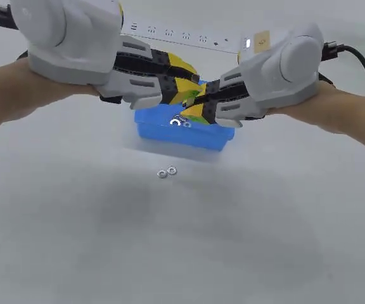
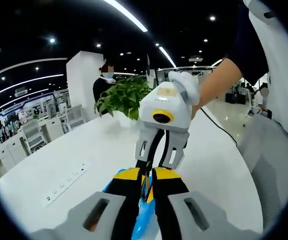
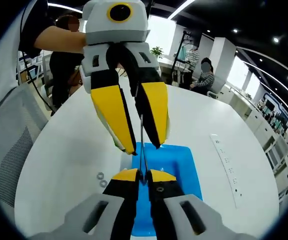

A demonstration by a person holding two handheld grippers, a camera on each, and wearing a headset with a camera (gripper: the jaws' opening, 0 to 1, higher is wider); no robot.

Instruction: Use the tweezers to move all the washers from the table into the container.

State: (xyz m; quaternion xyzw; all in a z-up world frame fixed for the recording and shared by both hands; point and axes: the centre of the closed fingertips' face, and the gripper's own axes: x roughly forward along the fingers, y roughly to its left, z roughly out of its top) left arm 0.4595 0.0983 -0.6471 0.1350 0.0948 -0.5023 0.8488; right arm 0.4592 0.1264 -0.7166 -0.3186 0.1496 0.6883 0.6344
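Nearest on the white worktop (image 1: pixel 170 240), two washers (image 1: pixel 167 171) lay side by side at 6 o'clock from the blue container (image 1: pixel 182 138), near it but outside. Inside the container, at least two more washers glinted. Right over it the two tools met nose to nose, the left tongs (image 1: pixel 192 85) reaching in from 9 o'clock and the right tongs (image 1: pixel 192 111) from 3 o'clock. In the right gripper view, the right tongs were pinched down on the tweezers (image 3: pixel 143 152), with the blue container behind them. The left tongs stood either side of that same thin shaft with a slim gap showing; squeezing or not, I couldn't tell. Farther back, at 12 o'clock, a power strip (image 1: pixel 176 35) lay on the worktop.
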